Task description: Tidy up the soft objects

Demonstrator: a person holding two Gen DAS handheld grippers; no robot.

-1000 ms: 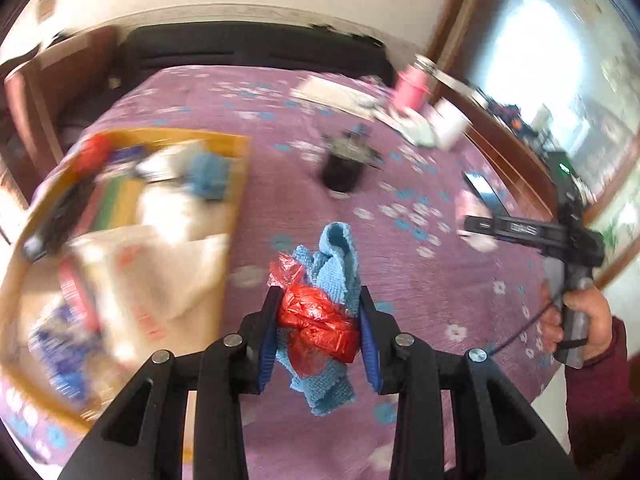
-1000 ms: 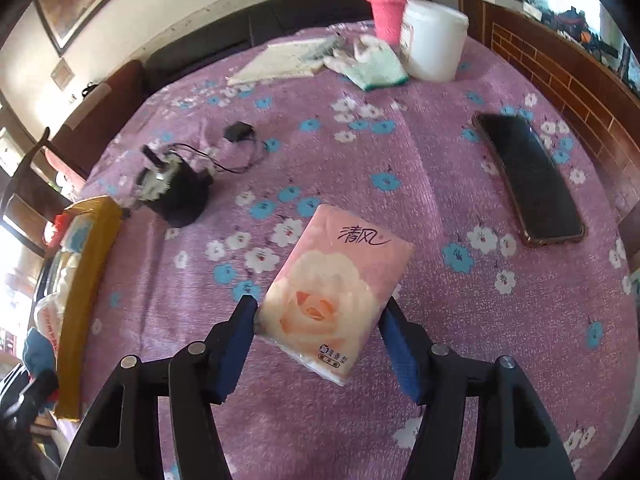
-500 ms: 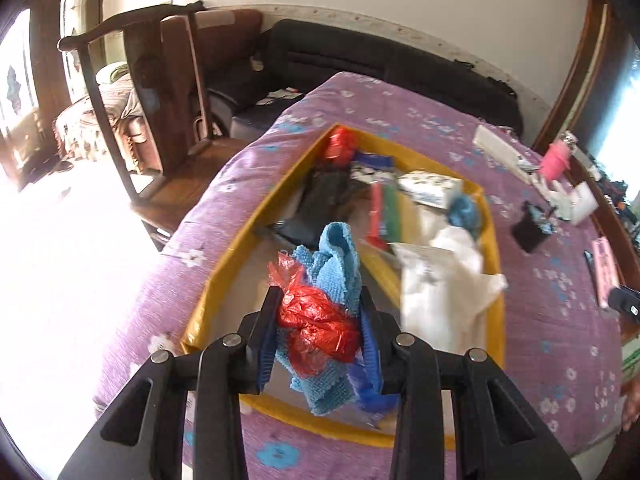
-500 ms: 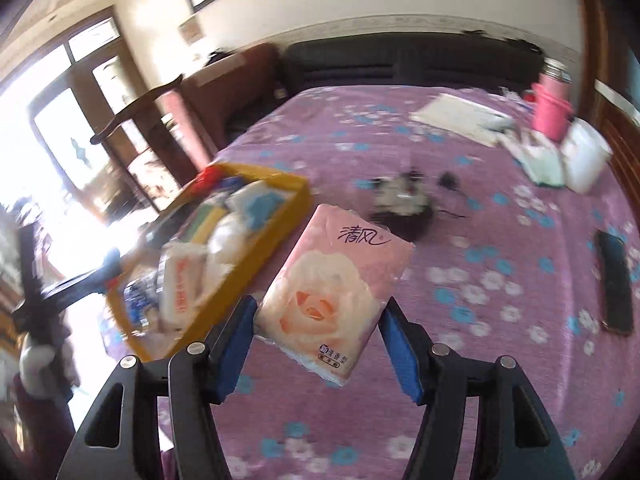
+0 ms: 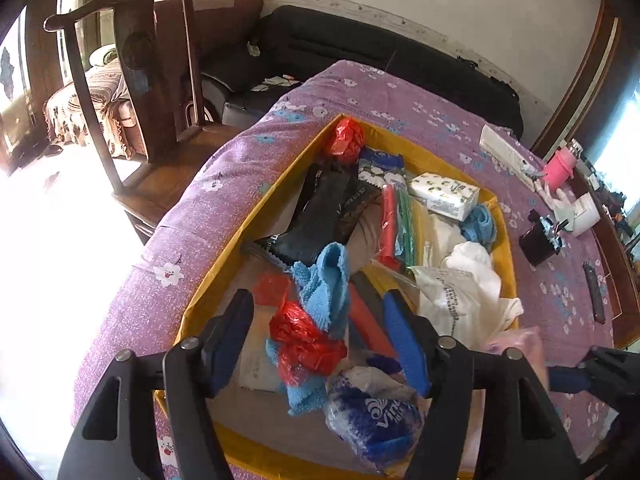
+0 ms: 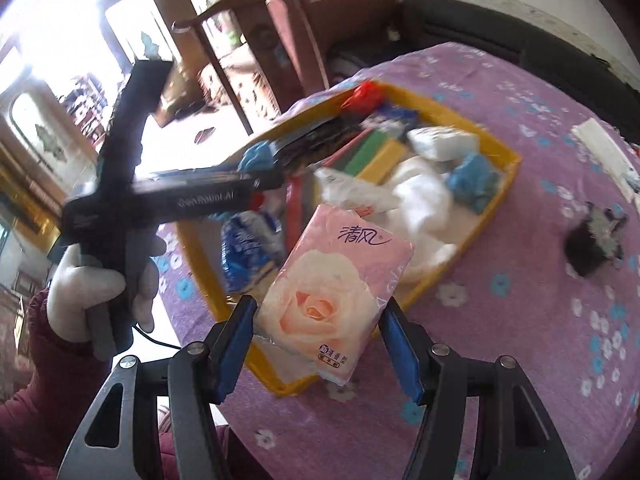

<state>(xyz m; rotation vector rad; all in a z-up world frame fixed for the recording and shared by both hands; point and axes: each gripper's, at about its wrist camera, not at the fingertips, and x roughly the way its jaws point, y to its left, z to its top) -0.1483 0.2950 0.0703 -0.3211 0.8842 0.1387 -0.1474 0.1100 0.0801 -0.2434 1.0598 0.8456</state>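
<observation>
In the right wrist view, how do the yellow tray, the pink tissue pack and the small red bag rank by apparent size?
1. yellow tray, largest.
2. pink tissue pack; it looks big partly because it sits near the camera.
3. red bag at the tray's far corner, smallest.

The bench [image 5: 224,196] carries a purple flowered cloth and serves as the reference point. Beyond its far edge, a black sofa [image 5: 360,52] stands against a white wall [image 5: 460,4]. To the left of the bench stands a dark wooden chair [image 5: 132,60]. Past the chair, glazed doors [image 6: 132,28] admit strong daylight onto the floor [image 5: 52,220].
</observation>
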